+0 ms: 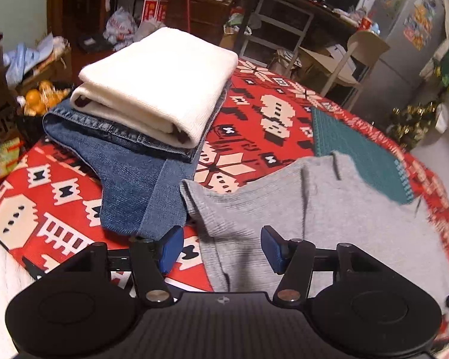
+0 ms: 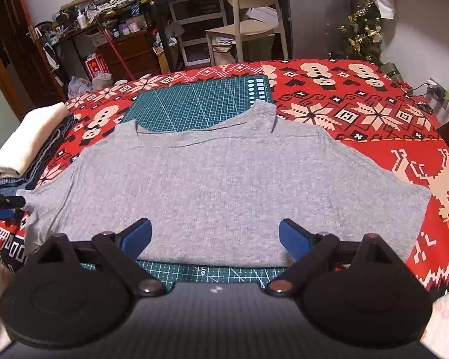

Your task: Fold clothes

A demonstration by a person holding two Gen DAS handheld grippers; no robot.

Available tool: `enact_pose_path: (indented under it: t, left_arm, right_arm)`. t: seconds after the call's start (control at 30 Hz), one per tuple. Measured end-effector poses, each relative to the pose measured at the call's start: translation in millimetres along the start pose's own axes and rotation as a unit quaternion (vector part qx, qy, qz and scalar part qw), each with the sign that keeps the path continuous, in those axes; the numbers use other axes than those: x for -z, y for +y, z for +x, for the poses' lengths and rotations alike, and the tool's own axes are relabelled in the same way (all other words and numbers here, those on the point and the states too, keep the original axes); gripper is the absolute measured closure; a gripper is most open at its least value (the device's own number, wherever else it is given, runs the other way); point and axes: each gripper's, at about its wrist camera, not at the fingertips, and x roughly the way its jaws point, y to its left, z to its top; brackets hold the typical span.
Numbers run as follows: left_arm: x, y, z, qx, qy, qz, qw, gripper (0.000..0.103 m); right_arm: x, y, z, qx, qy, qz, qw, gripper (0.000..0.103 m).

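Left hand-held gripper (image 1: 222,249) hangs half-spread over the grey shirt's (image 2: 212,185) left sleeve, pinching nothing. Right hand-held gripper (image 2: 215,237) gapes wide above its near hem.

grey tee (image 2: 212,185) spread flat, centre, over green mat; folded white towel (image 2: 27,140) stacked on jeans (image 1: 128,179), far left.

Folded stack (cream towel (image 1: 155,83) on jeans (image 1: 128,179)) blocks left side; bare tablecloth (image 2: 374,113) right of grey shirt (image 2: 212,179) free.

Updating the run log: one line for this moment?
grey shirt: flat, unfolded | left gripper: open over sleeve | right gripper: open at hem | folded pile: two
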Motion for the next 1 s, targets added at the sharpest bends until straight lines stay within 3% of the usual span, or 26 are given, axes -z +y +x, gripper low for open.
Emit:
enact_pose_path:
  t: [0.13, 0.37, 0.4, 0.43, 0.47, 0.5, 0.7, 1.0]
  left_arm:
    - [5, -4, 9, -0.001, -0.005, 0.012, 0.9999, 0.059]
    - [4, -6, 24, -0.015, -0.011, 0.019, 0.9996, 0.06]
    - [3, -6, 25, -0.017, -0.015, 0.021, 0.9995, 0.066]
    - [2, -6, 26, -0.018, -0.019, 0.023, 0.9994, 0.083]
    - [2, -7, 28, -0.019, -0.021, 0.025, 0.9993, 0.093]
    - [1, -8, 29, -0.019, -0.022, 0.027, 0.9992, 0.098]
    - [5, -34, 9, -0.027, -0.073, 0.086, 0.9933, 0.1]
    - [-2, -115, -33, 0.048, -0.131, 0.191, 0.9717, 0.1]
  right_arm:
    - [1, 1, 2, -0.001, 0.005, -0.004, 1.0, 0.01]
    - [2, 5, 7, 0.002, 0.013, -0.009, 1.0, 0.01]
    - [2, 5, 7, 0.001, 0.014, -0.011, 1.0, 0.01]
    - [1, 5, 7, 0.001, 0.014, -0.012, 1.0, 0.01]
    - [1, 6, 8, 0.001, 0.015, -0.013, 1.0, 0.01]
    - [1, 7, 8, 0.001, 0.016, -0.015, 1.0, 0.01]
    - [0, 9, 9, 0.002, 0.019, -0.021, 1.0, 0.01]
    - [-5, -9, 3, 0.01, 0.007, 0.001, 1.0, 0.009]
